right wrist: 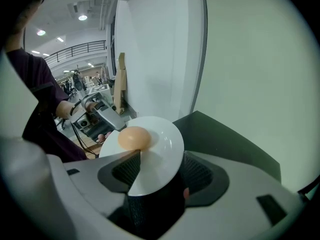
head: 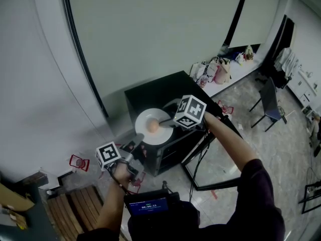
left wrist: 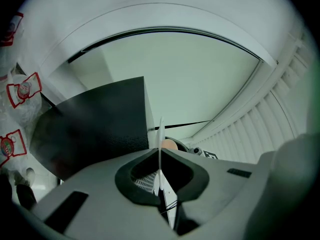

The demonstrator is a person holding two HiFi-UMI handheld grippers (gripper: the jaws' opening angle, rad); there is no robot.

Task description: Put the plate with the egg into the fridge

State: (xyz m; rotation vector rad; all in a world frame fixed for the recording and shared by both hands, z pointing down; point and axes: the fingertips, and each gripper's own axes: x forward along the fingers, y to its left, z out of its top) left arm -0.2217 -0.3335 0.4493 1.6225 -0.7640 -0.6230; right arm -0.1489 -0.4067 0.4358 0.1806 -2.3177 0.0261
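A white plate [head: 161, 118] with a brown egg [head: 153, 126] on it hangs level over the near corner of a small black fridge [head: 165, 90]. My left gripper [head: 139, 145] reaches in from the lower left and is shut on the plate's near rim; in the left gripper view the plate [left wrist: 160, 131] shows edge-on between the pads, the egg [left wrist: 169, 145] behind it. My right gripper [head: 170, 125] holds the opposite rim with its jaws wide: in its view the plate [right wrist: 161, 151] lies slantwise between them, one pad on top, the other beneath, the egg [right wrist: 134, 138] just beyond.
A pale wall stands right behind the fridge. Bags [head: 216, 69] lie on a low ledge at the back right, and a dark chair [head: 270, 104] stands on the tiled floor. Wooden slats [head: 75, 205] and a red-and-white packet [head: 79, 161] lie at the lower left.
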